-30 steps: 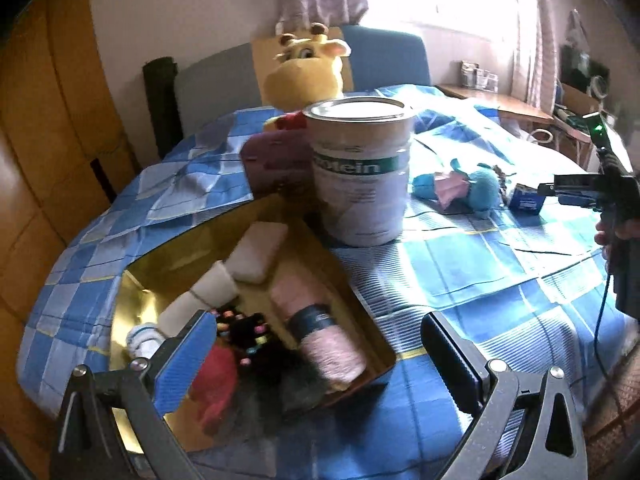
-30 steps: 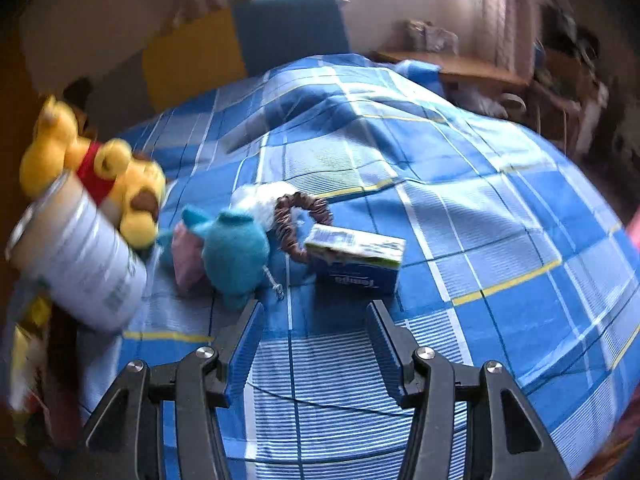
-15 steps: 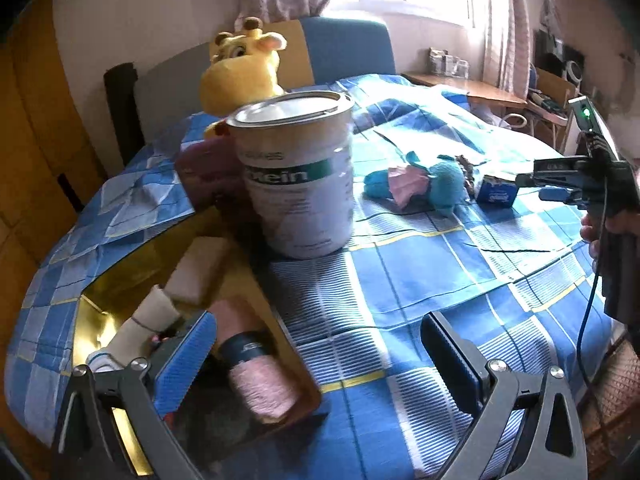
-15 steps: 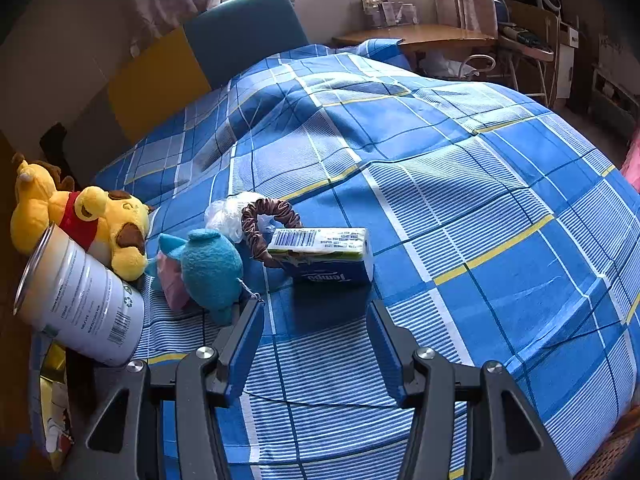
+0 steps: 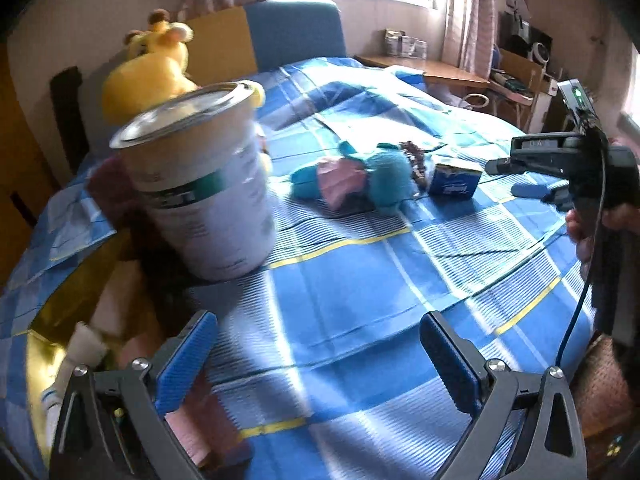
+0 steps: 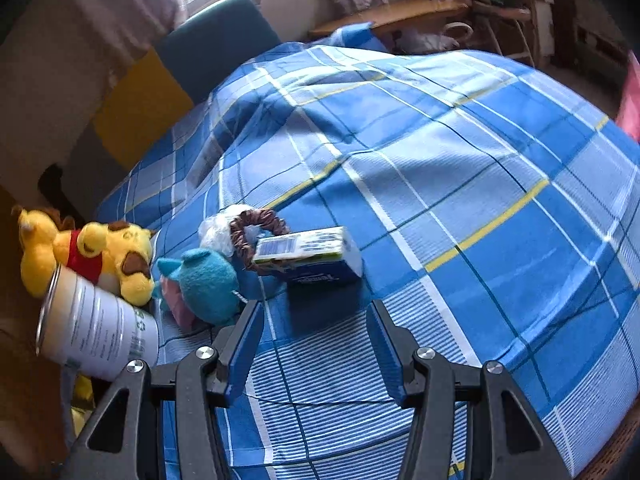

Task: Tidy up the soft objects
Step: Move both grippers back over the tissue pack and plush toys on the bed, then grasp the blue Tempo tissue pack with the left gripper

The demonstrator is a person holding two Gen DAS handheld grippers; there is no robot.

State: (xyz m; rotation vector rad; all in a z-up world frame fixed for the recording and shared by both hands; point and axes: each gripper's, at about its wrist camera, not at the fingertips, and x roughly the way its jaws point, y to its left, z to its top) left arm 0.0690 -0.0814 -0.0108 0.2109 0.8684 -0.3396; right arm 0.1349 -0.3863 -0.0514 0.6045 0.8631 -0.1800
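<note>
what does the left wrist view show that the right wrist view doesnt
Only the left wrist view: the rolled soft items in the gold tray, the open left gripper, and the right gripper seen from the side.

Only the right wrist view: the right gripper from behind, open and empty, and the yellow plush's red shirt.

Both: the tin can, teal plush, brown scrunchie, tissue pack and checked cloth.

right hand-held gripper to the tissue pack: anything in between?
Nothing. In the right wrist view only bare blue plaid cloth lies between the open right hand-held gripper and the tissue pack.
</note>
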